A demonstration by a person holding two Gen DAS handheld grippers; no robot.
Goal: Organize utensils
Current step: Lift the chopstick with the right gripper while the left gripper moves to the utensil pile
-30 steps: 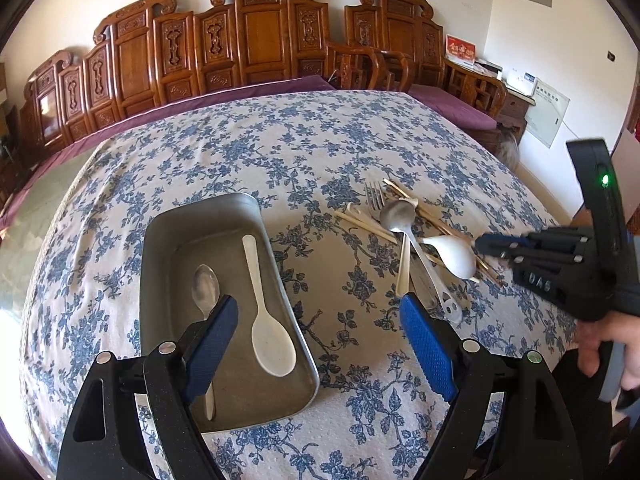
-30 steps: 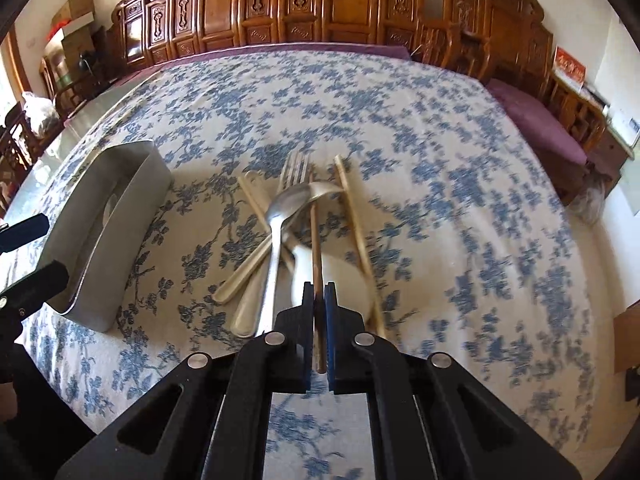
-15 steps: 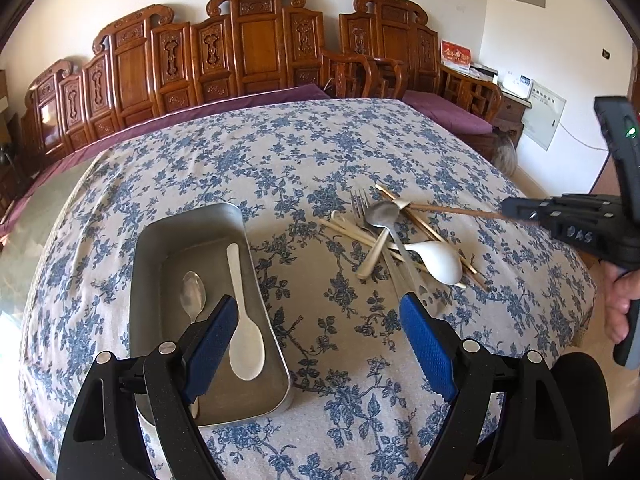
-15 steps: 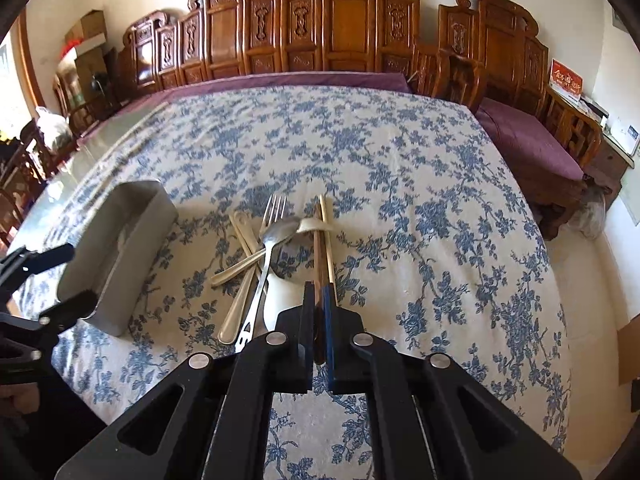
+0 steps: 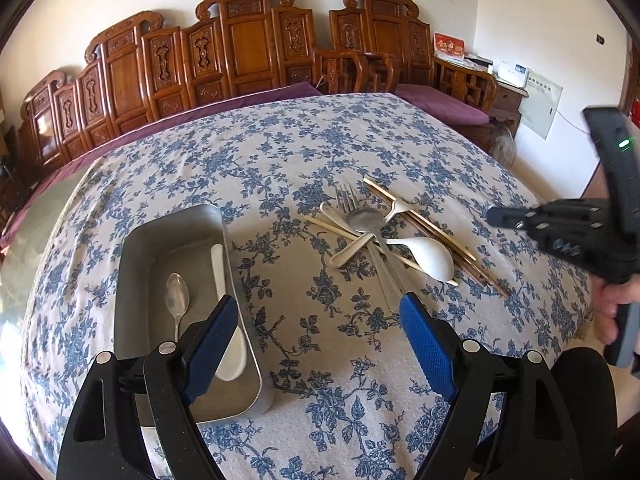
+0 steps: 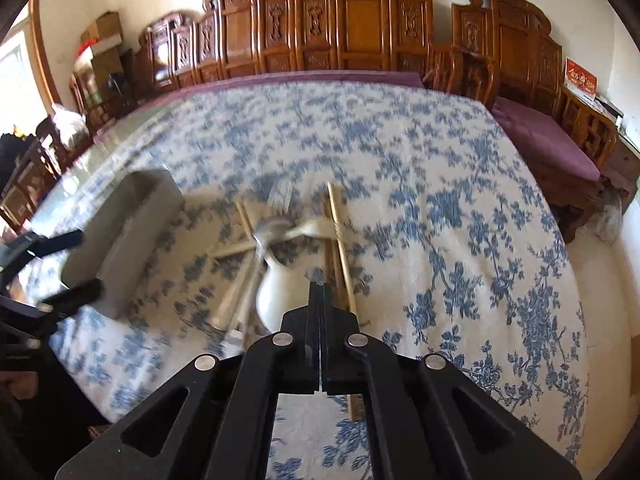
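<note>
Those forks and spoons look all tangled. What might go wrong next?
The utensil pile is crisscrossed, so pulling one piece may drag others along. The chopsticks lie near the edge of the tablecloth and might roll off. The right gripper is shut, so it may only nudge things.

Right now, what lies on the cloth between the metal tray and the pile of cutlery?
Nothing: only bare flowered tablecloth separates the tray from the cutlery pile, clearest in the left wrist view.
</note>
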